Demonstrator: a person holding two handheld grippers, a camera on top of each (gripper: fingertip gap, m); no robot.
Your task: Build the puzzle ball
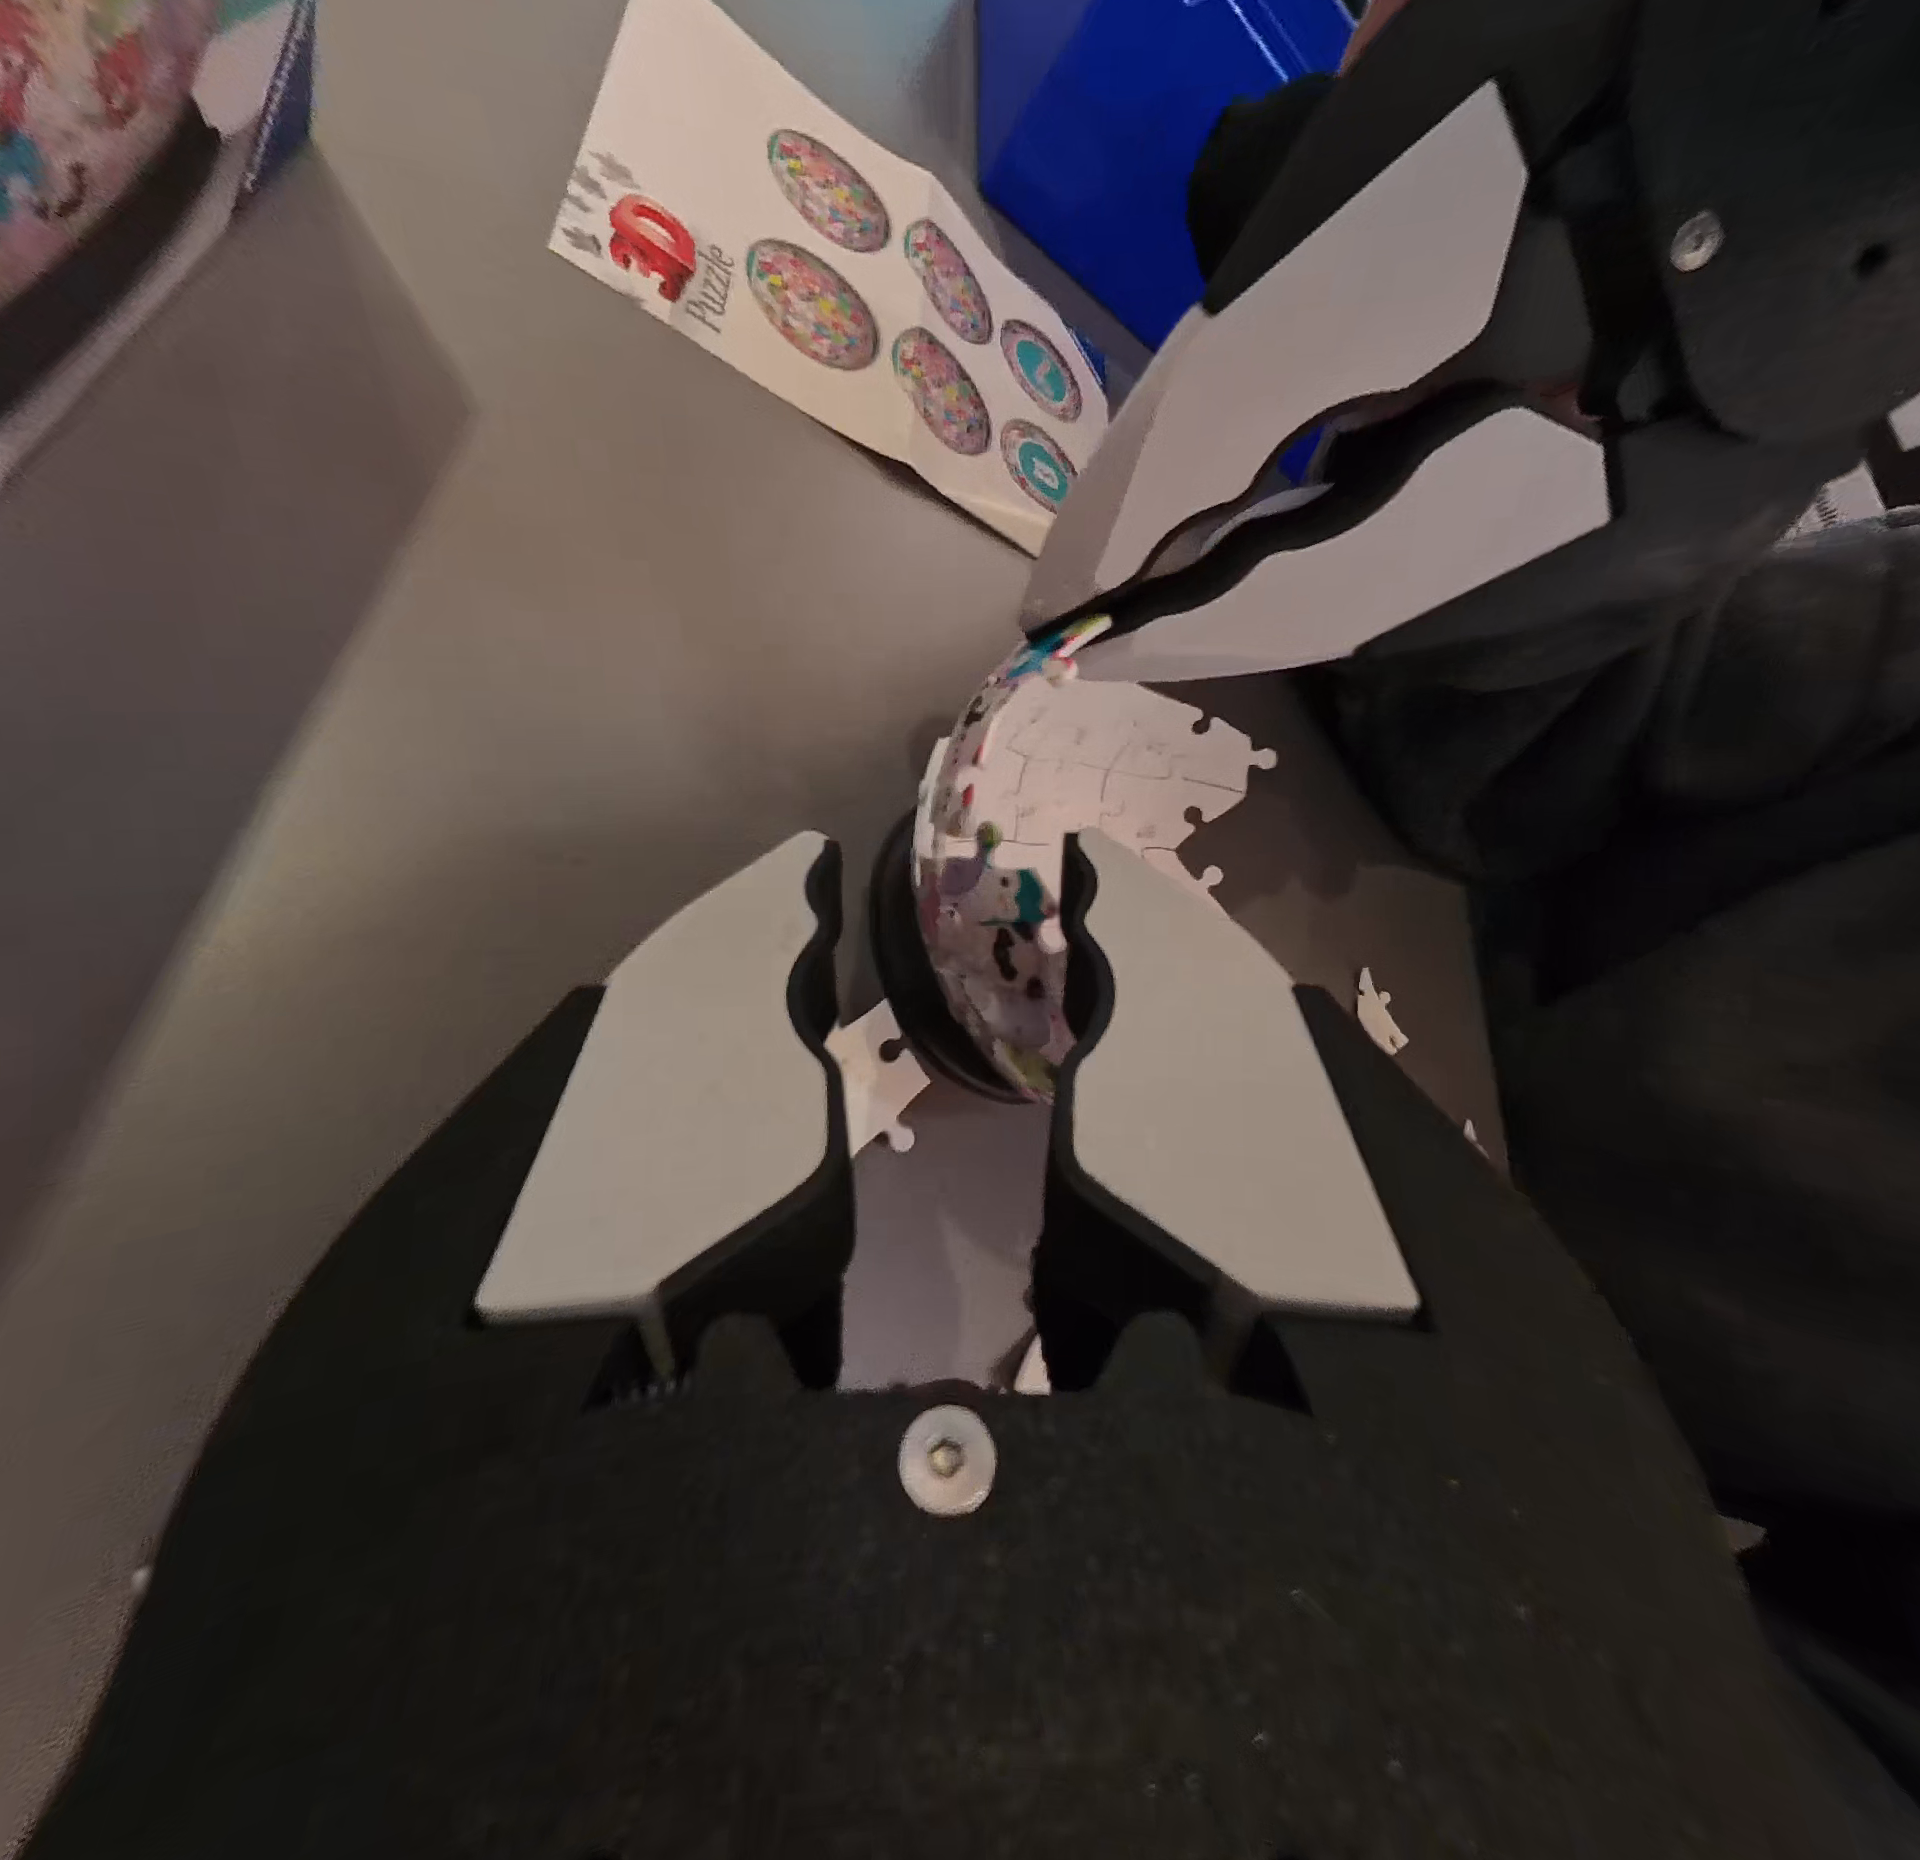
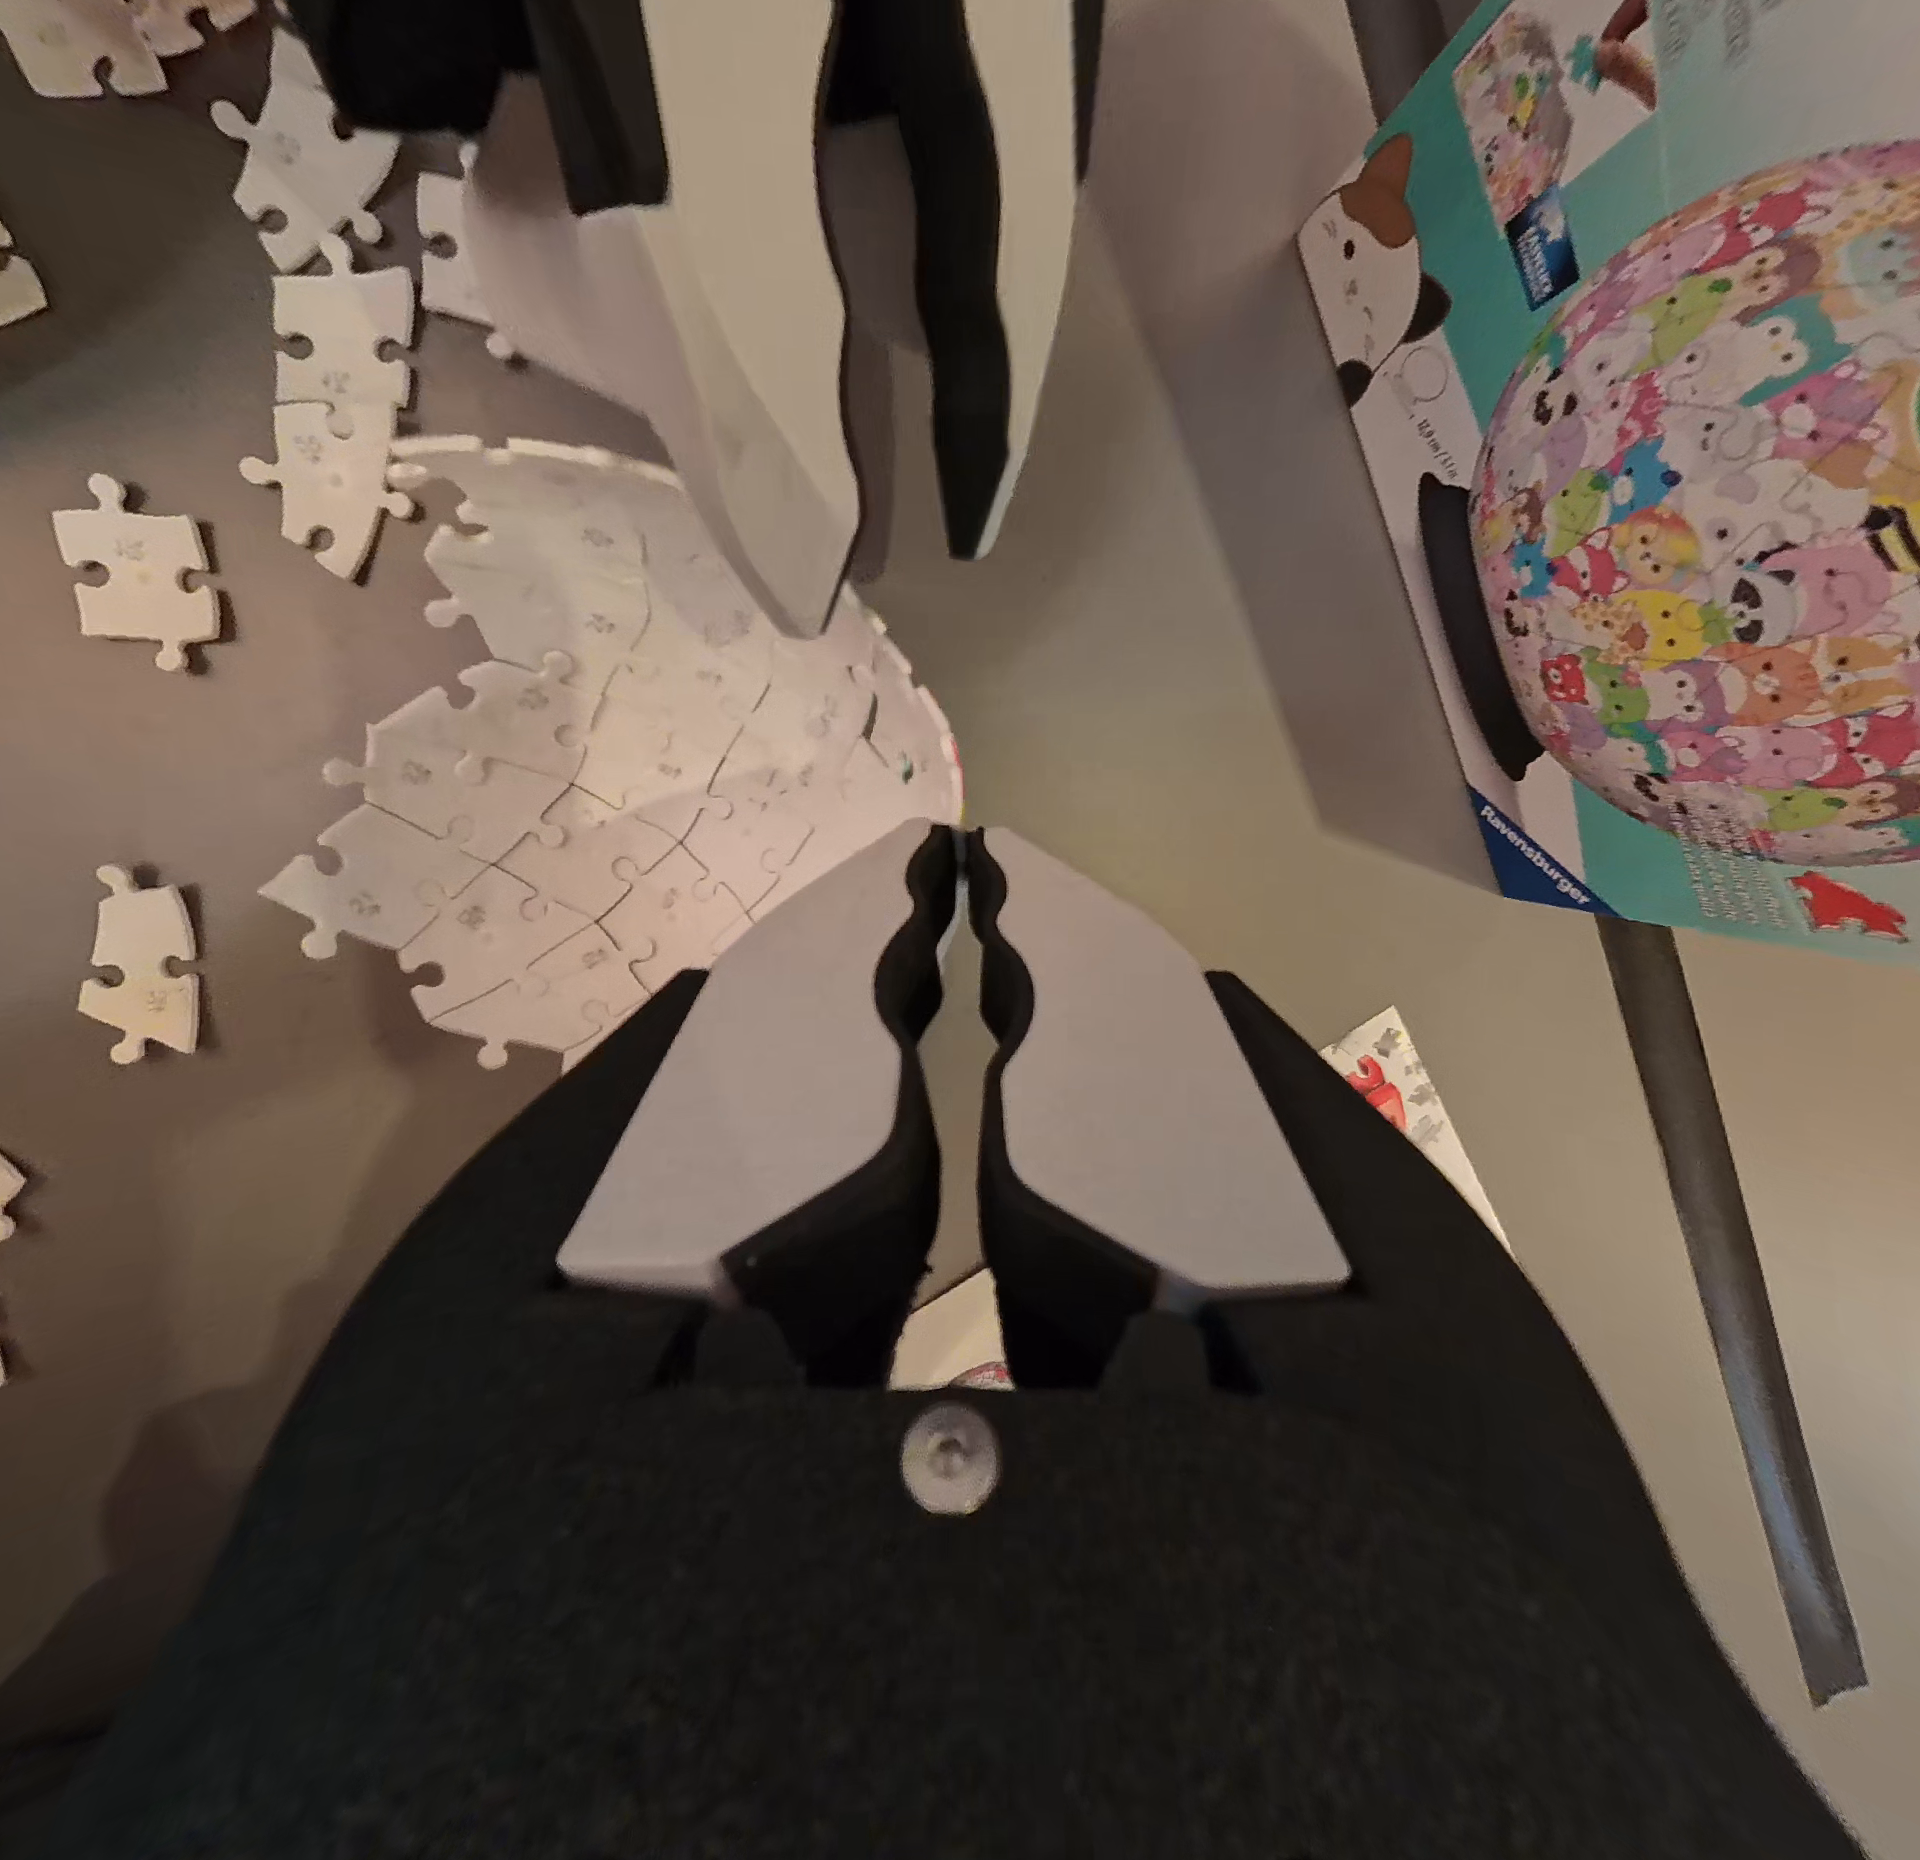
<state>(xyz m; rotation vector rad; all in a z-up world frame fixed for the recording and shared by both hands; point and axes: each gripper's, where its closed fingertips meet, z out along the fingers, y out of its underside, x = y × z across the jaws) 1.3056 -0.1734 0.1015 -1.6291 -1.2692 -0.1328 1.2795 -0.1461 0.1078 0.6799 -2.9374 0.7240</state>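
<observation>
A grey counter [image 1: 644, 667] fills the scene, paler in the middle and darker brown-grey towards one side. A dark grey strip [image 2: 1704, 1239] crosses it. The light is soft and warm, casting blurred shadows.

Right gripper [image 2: 964, 842] jaws pinched on half-built puzzle ball [image 2: 623, 802] rim, loose pieces [image 2: 135, 574] beside

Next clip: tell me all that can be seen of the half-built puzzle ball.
The half-built puzzle ball is a curved shell of interlocked stiff pieces, colourful cartoon print outside, plain white with faint marks inside. Its rim is jagged with open tabs. It stands on edge against a black ring stand on the grey table. The left tongs straddle its edge, open; the right tongs pinch a piece at its upper rim.
</observation>
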